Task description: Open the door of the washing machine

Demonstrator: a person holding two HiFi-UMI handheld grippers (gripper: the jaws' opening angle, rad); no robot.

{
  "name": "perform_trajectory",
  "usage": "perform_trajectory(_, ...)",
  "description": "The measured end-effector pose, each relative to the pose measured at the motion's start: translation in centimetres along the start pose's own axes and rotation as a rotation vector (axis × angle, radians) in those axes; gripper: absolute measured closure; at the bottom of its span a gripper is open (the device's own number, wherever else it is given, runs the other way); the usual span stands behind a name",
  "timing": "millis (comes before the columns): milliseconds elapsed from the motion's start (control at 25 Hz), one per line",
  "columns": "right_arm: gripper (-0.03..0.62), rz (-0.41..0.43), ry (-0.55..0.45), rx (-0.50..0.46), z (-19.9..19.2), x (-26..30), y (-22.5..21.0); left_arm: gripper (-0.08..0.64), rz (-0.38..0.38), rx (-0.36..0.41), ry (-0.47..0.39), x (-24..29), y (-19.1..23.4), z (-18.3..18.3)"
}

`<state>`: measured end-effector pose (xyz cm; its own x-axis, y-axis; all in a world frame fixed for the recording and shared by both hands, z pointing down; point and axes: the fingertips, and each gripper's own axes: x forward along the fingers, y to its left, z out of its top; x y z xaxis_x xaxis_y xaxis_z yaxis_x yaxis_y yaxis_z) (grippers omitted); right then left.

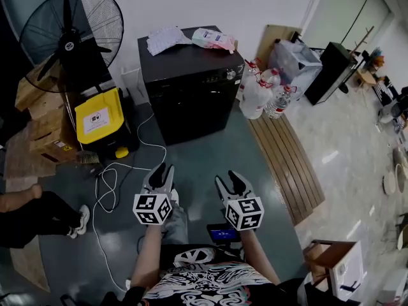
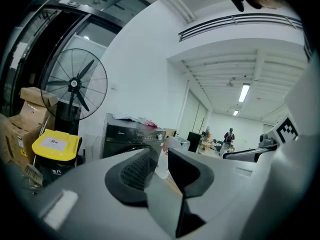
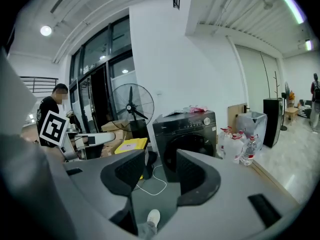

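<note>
The black front-loading washing machine [image 1: 191, 88] stands against the back wall, its round door [image 3: 190, 151] shut. It also shows in the left gripper view as the washing machine [image 2: 129, 136], beyond the jaws. Both grippers hover over the grey floor well short of it and point toward it. My left gripper [image 1: 161, 169] is open with nothing between its fingers, and the gap shows at the left gripper [image 2: 159, 156]. My right gripper [image 1: 231, 178] is also open and empty, the machine's door visible through the right gripper [image 3: 161, 166].
A big floor fan [image 1: 70, 34], a yellow-lidded bin [image 1: 99, 116] and cardboard boxes [image 1: 41, 120] stand left of the machine. A white cable [image 1: 115, 171] trails over the floor. Water bottles [image 1: 264, 94] and a wooden slat board [image 1: 287, 158] lie to the right. Someone's leg [image 1: 38, 212] is at the left.
</note>
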<state>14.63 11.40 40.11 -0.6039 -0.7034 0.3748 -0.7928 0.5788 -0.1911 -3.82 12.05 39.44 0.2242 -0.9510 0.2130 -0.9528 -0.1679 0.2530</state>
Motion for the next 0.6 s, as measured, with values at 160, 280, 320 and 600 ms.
perform_trajectory(160,0.37,-0.052,0.076,0.046,0.1,8.4,-1.2,0.449,-0.03,-0.016,0.059,7.0,6.5,-0.2)
perform_trajectory(280,0.37,-0.075,0.121,0.058,1.6,16.1,-2.0,0.449,-0.06,0.022,0.105,12.8,11.4,0.3)
perform_trajectory(320,0.37,-0.084,0.133,0.064,2.1,18.4,-2.3,0.449,-0.071,0.039,0.129,14.6,12.9,0.2)
perform_trajectory(600,0.37,-0.128,0.194,0.088,3.4,30.6,-4.7,0.445,-0.158,0.103,0.281,25.1,20.4,-3.3)
